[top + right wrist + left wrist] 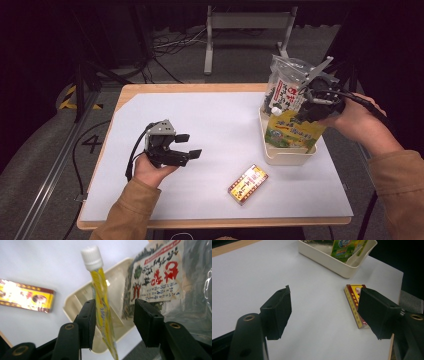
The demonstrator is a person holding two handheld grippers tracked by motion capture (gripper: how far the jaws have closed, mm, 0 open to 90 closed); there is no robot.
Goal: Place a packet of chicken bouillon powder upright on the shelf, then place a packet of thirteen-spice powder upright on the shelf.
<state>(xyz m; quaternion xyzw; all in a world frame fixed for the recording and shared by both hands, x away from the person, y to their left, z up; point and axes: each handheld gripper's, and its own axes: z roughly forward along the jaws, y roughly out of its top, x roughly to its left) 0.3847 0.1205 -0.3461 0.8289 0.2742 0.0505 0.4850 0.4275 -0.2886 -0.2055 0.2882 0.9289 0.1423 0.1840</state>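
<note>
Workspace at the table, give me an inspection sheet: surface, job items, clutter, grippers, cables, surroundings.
Surface: white sheet on a wooden table, edges showing.
Job's things: cream plastic tub near the right edge holds a yellow-green spouted pouch with a white cap and a clear bag of dark dried food with a red-and-white label, both upright.
Clutter: flat red-and-yellow printed box lies on the sheet, apart from the tub.
Grippers: left gripper open and empty, low over the sheet; right gripper at the tub, jaws open around the pouch, not pressing.
Cables: black lead trails from each gripper; more coil on the floor behind.
Surroundings: dark room, grey metal stand beyond the table.
</note>
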